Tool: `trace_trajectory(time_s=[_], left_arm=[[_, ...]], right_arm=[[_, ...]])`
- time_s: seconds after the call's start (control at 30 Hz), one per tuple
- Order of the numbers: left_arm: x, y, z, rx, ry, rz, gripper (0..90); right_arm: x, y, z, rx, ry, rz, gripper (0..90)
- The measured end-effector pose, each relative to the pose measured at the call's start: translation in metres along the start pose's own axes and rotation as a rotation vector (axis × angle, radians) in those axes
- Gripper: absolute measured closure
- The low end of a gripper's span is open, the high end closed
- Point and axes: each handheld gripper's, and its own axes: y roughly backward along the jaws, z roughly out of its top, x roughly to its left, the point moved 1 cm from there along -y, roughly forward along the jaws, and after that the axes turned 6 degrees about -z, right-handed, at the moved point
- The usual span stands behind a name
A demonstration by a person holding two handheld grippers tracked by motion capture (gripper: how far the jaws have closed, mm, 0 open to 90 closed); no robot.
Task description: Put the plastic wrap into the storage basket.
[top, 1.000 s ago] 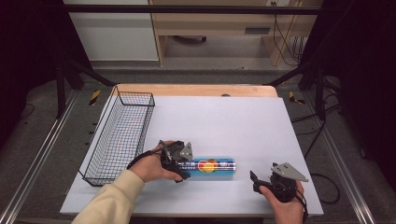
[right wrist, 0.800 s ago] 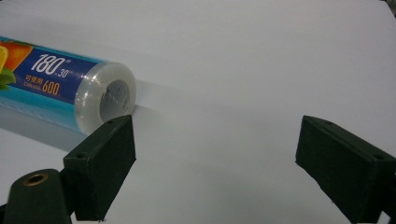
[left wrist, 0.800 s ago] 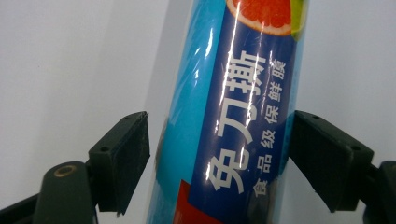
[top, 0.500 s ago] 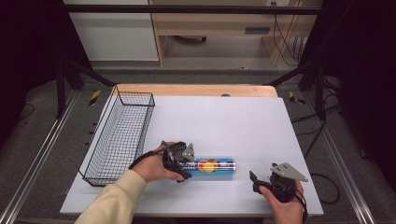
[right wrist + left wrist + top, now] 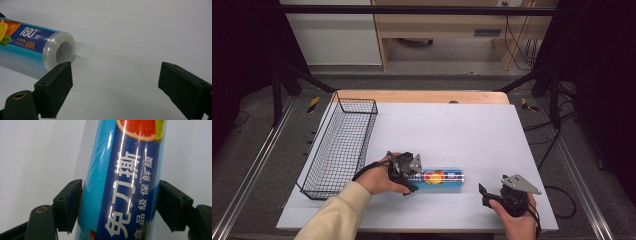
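High view, roll: a blue cling-film roll (image 5: 439, 178) with orange fruit pictures lies on its side on the white counter (image 5: 452, 130), near the front edge, right of the wire basket (image 5: 343, 145).
High view, left hand: the left gripper (image 5: 412, 175) sits at the roll's left end, the sleeved forearm coming in from the near left.
High view, right hand: the right gripper (image 5: 484, 192) rests low on the counter, right of the roll and apart from it.
Left gripper view: the fingers (image 5: 68, 205) have just been closing and now press both sides of the glossy roll (image 5: 125, 182), which bears white Chinese lettering.
Right gripper view: the fingers (image 5: 53, 87) stand wide apart, holding nothing; the roll's clear wrapped end (image 5: 58, 51) lies just beyond the left finger.
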Motion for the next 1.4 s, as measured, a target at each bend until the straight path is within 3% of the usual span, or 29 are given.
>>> trace_trajectory(time_s=[1.4], left_arm=[[0.0012,-0.0038,0.0011,0.039,-0.037,-0.02,29.2]], right_arm=[[0.0,0.0003,-0.0001,0.004,-0.013,0.009,13.1]])
